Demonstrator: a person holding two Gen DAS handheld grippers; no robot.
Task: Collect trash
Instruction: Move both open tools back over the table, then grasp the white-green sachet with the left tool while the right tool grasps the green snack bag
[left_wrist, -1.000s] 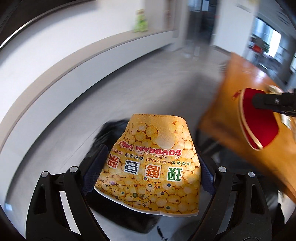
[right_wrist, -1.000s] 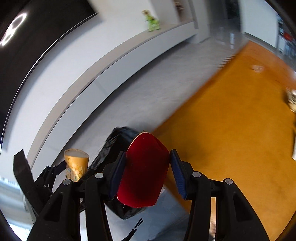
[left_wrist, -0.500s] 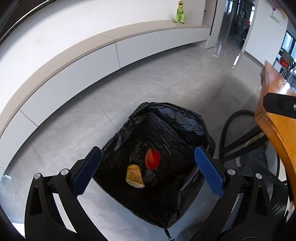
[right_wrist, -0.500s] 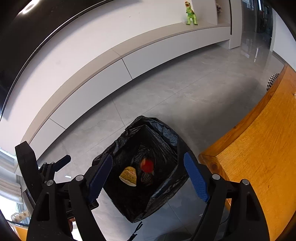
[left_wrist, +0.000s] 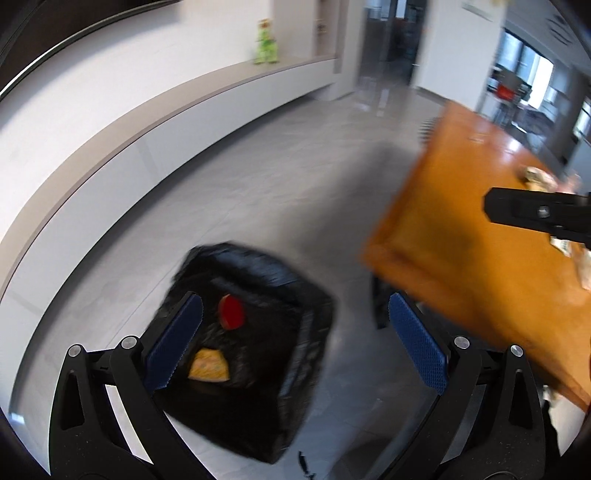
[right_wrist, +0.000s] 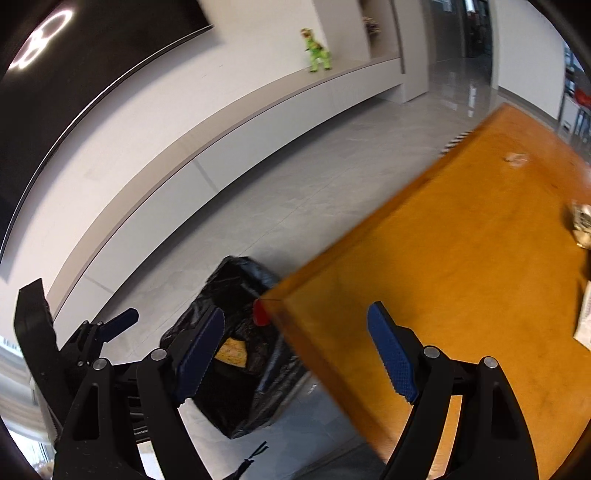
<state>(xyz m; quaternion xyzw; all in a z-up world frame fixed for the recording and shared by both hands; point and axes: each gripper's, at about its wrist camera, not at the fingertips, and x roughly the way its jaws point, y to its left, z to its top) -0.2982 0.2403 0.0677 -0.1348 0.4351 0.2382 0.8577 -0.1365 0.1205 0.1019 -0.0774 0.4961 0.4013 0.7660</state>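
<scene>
A black trash bag (left_wrist: 258, 369) (right_wrist: 240, 391) stands open on the grey floor beside the orange table (left_wrist: 480, 266) (right_wrist: 461, 280). Inside it lie a yellow soybean-milk cup (left_wrist: 208, 367) (right_wrist: 231, 351) and a red cup (left_wrist: 231, 312) (right_wrist: 260, 314). My left gripper (left_wrist: 293, 343) hangs open above the bag with nothing between its blue pads. My right gripper (right_wrist: 295, 356) is open too and empty, over the table's near corner. Crumpled wrappers (right_wrist: 581, 223) (left_wrist: 535, 177) lie on the table at the right.
A long white ledge (right_wrist: 258, 122) runs along the wall, with a green toy dinosaur (right_wrist: 316, 50) on it. A paper scrap (right_wrist: 517, 158) lies far back on the table. Grey tiled floor (left_wrist: 258, 192) spreads between ledge and table. The view is motion-blurred.
Both grippers let go of their cups, which dropped into the bag. Since then both have swung right, toward the table, so the bag has slid left and down in each view.
</scene>
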